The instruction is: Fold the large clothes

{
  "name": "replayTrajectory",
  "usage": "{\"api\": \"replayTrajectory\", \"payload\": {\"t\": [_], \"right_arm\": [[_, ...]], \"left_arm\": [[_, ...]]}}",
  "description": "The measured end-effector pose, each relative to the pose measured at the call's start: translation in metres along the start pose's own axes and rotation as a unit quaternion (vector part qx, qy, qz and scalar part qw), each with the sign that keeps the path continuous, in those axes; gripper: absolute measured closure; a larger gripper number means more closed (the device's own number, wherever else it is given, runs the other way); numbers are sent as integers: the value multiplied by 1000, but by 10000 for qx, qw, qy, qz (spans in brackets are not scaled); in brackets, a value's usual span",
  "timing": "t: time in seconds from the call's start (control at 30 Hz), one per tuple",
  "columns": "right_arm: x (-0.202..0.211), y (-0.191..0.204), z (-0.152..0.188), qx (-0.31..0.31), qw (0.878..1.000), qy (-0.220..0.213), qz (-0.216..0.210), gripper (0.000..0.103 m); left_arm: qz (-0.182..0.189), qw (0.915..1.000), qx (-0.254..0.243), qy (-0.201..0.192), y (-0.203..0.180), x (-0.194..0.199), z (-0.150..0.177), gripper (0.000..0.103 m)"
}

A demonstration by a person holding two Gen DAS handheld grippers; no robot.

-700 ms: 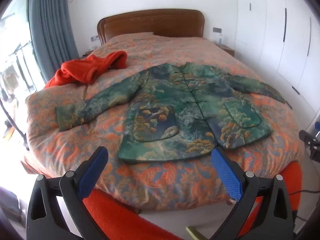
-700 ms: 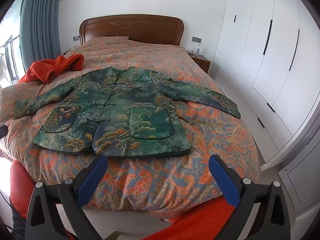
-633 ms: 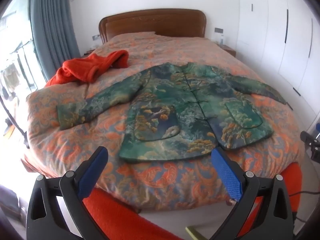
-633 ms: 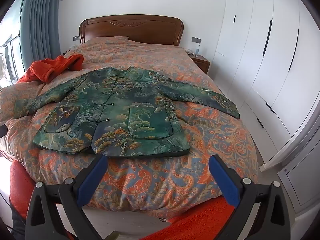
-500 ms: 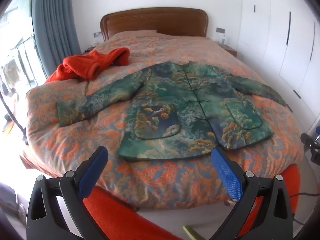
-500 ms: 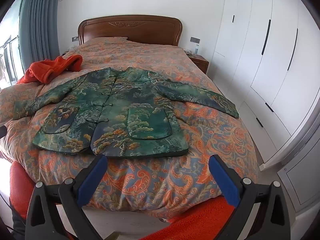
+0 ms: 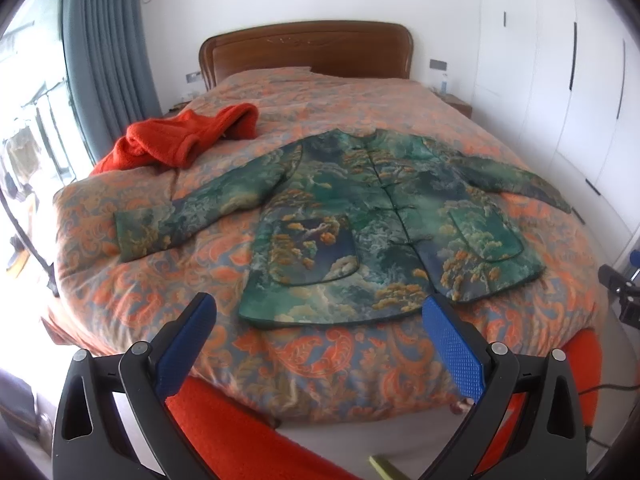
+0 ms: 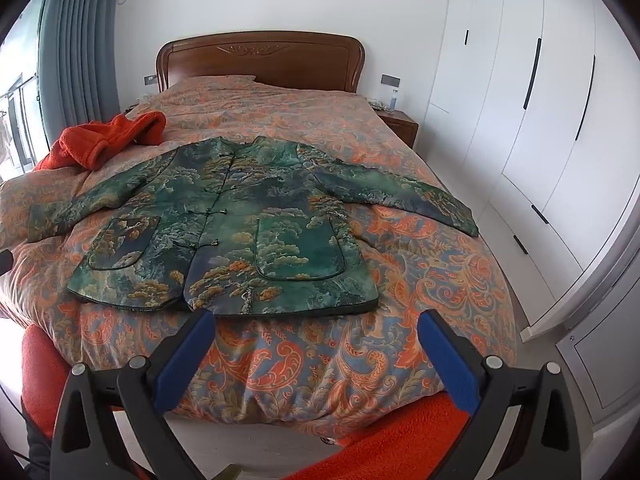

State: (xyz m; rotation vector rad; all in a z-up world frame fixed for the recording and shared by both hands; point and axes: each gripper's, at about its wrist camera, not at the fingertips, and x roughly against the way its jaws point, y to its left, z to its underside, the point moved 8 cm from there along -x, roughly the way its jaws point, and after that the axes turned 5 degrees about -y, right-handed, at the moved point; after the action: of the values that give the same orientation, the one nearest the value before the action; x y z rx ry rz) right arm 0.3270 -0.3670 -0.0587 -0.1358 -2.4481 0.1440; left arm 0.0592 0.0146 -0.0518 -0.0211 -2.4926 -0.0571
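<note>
A green patterned jacket point(image 8: 224, 224) lies flat, sleeves spread, on the bed's orange paisley quilt point(image 8: 360, 360). An orange garment point(image 7: 184, 136) is bunched near the curtain point(image 7: 104, 60); white wardrobes point(image 8: 520, 100) stand opposite. Left gripper point(image 7: 320, 344) and right gripper point(image 8: 316, 352) hover spread wide, empty.

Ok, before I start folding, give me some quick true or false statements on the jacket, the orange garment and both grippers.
1. The green jacket lies spread flat on the bed, sleeves out. True.
2. The left gripper is clamped on the jacket hem. False: it is open and holds nothing.
3. The orange garment is bunched beside the jacket, toward the curtain. True.
4. The right gripper holds a sleeve. False: it is open, short of the hem.
5. The jacket front is unfastened. False: it is closed.
</note>
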Motion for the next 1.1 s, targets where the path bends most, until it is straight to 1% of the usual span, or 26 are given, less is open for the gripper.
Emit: {"api": "replayTrajectory", "payload": {"t": [0.27,0.53,1.1], "right_arm": [[-1,2,2,-33,10000,53,-8,0],[-2,1,3,-63,10000,31,-50,0],[-6,5,6,-38,9999,108,-99,0]], "left_arm": [[49,9999,-102,11,-7,0,3,0],[87,9999,-82,-38,-8,3,2,0],[130,9999,-94,33,-9,0,6,0]]}}
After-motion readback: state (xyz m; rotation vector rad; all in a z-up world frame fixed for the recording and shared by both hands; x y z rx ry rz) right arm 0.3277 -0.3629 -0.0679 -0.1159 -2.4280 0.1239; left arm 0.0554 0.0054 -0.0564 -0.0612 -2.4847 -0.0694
